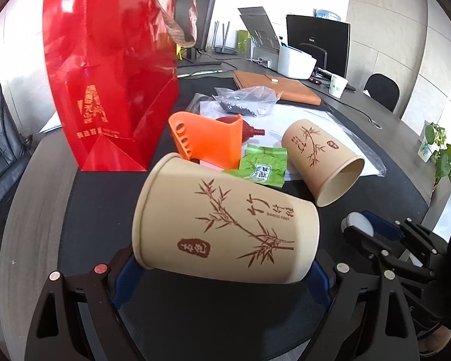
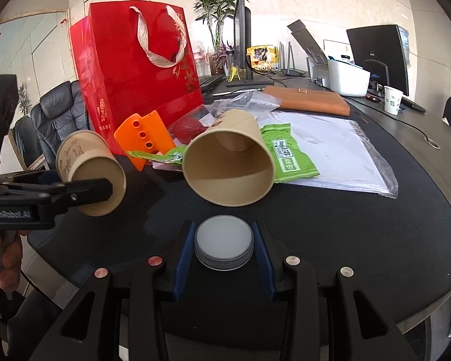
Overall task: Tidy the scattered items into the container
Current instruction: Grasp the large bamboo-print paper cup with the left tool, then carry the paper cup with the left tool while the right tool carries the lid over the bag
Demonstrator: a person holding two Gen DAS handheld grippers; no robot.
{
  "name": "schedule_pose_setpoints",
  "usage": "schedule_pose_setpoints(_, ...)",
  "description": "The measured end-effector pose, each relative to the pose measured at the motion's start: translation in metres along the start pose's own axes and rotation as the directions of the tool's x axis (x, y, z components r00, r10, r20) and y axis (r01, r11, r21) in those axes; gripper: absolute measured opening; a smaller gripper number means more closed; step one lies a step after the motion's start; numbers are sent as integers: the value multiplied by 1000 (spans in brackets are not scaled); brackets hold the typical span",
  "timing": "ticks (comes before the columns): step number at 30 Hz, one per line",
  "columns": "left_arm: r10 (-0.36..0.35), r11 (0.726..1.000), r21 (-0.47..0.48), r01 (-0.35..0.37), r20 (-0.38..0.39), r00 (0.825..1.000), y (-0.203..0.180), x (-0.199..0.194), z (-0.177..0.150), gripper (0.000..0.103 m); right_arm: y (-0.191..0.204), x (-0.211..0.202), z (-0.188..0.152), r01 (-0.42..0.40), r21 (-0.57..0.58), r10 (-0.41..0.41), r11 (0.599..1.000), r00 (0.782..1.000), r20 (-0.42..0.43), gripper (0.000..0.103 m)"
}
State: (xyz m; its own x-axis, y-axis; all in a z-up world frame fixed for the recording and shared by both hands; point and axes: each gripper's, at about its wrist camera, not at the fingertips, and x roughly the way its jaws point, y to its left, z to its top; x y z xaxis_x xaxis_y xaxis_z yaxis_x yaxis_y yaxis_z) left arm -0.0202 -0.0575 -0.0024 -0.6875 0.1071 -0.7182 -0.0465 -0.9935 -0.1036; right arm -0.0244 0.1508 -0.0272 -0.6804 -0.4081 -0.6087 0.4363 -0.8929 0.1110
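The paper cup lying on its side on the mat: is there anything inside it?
The right wrist view looks straight into the lying cup: bare tan walls and its round bottom, nothing inside. Behind it, the green packet and a red object are partly covered.

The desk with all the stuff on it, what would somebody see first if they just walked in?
Probably the tall shiny red paper gift bag standing at the back left of the desk. Next, the tan paper cup with a bamboo drawing held sideways in the left tongs, and a second matching tan paper cup lying on its side mid-desk. Nearest, the right tongs pinch a round white lid with a ridged grey rim.
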Motion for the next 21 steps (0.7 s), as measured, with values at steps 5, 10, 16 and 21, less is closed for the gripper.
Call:
schedule_pose_setpoints(5, 20, 1000, -1, -20, 22, 1000, 8, -8, -3, 93, 12, 1, 2, -5, -13, 5, 1000, 1000, -5, 43)
schedule_pose_setpoints(10, 45, 999, -17, -45, 13, 999, 25, -10, -12, 93, 24, 1, 4, -19, -25, 18, 1000, 1000, -7, 43)
schedule_pose_setpoints(16, 74, 996, -56, -74, -4, 997, 52, -14, -24, 93, 45, 7, 7, -43, -49, 42, 998, 999, -15, 43)
schedule_pose_setpoints(21, 98, 992, -78, -97, 9, 995, 67, -23, -27, 93, 65, 10, 10, -74, -70, 74, 995, 997, -12, 43)
